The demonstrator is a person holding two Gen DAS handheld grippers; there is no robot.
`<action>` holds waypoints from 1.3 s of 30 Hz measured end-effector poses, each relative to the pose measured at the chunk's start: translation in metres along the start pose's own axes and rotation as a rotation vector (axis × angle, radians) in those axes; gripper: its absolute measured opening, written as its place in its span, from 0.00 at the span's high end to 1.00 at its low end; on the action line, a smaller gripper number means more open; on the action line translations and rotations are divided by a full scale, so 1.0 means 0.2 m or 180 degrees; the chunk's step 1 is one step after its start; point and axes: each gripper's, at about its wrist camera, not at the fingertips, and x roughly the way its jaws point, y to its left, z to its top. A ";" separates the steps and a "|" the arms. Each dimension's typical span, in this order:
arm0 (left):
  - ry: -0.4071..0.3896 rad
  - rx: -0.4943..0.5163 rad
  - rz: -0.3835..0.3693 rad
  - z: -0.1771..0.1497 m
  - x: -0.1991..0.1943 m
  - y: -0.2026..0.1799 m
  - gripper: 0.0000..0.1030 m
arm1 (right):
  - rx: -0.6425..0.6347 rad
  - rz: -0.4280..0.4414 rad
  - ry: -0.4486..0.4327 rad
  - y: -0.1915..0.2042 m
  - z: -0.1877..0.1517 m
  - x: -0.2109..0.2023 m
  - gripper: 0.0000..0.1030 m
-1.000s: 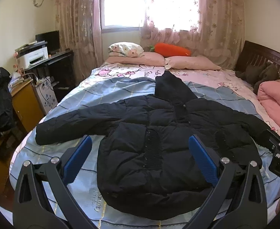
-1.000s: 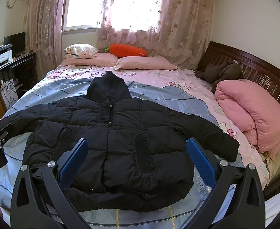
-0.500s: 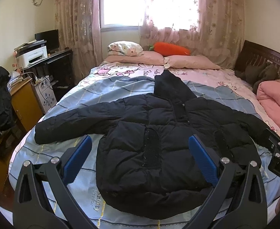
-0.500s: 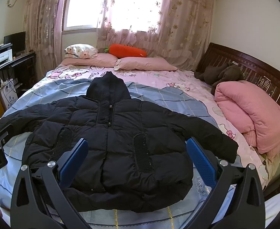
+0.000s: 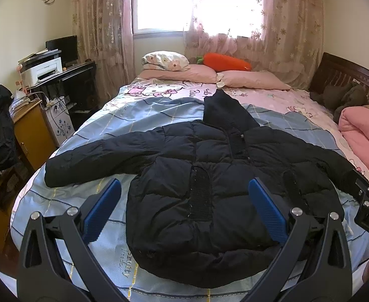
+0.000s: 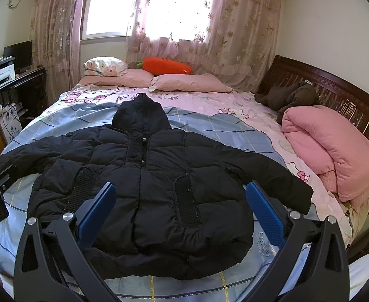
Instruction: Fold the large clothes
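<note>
the black jacket (image 5: 209,181) lies flat, front up, on the bed (image 5: 139,115), both sleeves spread and the hood toward the pillows. the left gripper (image 5: 184,209) and right gripper (image 6: 179,209) hover above its hem, fingers wide, holding nothing. the puffy fill looks likely to spring back, so a thin pinch may slip off. the left sleeve (image 5: 104,156) ends near the bed's edge and could slide over it if dragged.
</note>
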 end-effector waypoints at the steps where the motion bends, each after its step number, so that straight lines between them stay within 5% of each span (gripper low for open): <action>1: 0.0002 0.0002 0.0001 0.00 0.00 0.00 0.02 | -0.0003 -0.0007 -0.0002 0.00 0.00 0.00 0.01; 8: -0.0068 0.0125 -0.0014 -0.01 0.00 -0.03 0.02 | 0.0091 0.0031 -0.0050 -0.01 0.00 0.02 0.01; 11: -0.0082 0.0192 -0.0108 -0.03 0.07 -0.04 0.02 | -0.0075 -0.0745 -0.0151 0.07 -0.02 0.18 0.01; 13: 0.0023 0.0190 0.0036 -0.04 0.24 -0.04 0.02 | -0.0409 -0.1024 0.0264 0.16 -0.05 0.44 0.01; 15: 0.0155 0.0123 -0.0036 0.00 0.44 -0.02 0.02 | -0.0728 -0.1008 0.0806 0.23 -0.09 0.76 0.01; 18: 0.0524 -0.0020 -0.0234 0.12 0.87 0.01 0.02 | -0.0902 -0.1327 0.0642 0.30 0.03 1.09 0.01; 20: 0.0634 -0.0022 -0.0147 0.21 1.08 0.02 0.02 | -0.0766 -0.1400 0.0434 0.30 0.17 1.21 0.01; 22: 0.0686 0.0020 -0.0055 0.33 1.26 0.03 0.02 | -0.0425 -0.1215 0.0114 0.25 0.34 1.23 0.01; 25: 0.0606 0.0186 -0.0089 0.50 1.46 0.00 0.02 | -0.0114 -0.0931 -0.1015 0.17 0.56 1.12 0.01; 26: 0.0525 0.0308 -0.0111 0.58 1.53 -0.03 0.02 | 0.0001 -0.0747 -0.1177 0.14 0.63 1.16 0.01; 27: 0.0462 0.0383 -0.0098 0.63 1.58 -0.06 0.02 | 0.0118 -0.0561 -0.1121 0.11 0.68 1.23 0.01; 29: 0.0370 0.0476 -0.0032 0.75 1.74 -0.11 0.02 | 0.0345 -0.0224 -0.0277 0.05 0.82 1.59 0.01; 31: 0.0398 0.0471 -0.0065 0.83 1.90 -0.16 0.02 | 0.0134 -0.0160 0.0267 0.07 0.90 1.92 0.01; 33: 0.0430 0.0427 -0.0186 0.91 2.08 -0.20 0.02 | -0.0301 -0.0094 0.0245 0.13 0.98 2.09 0.01; 34: 0.0473 0.0395 -0.0254 0.94 2.19 -0.23 0.02 | -0.0464 0.0170 0.0155 0.17 1.02 2.19 0.01; 39: 0.0704 0.0179 -0.0456 0.97 2.71 -0.31 0.02 | -0.0352 0.0785 0.0459 0.29 1.10 2.66 0.01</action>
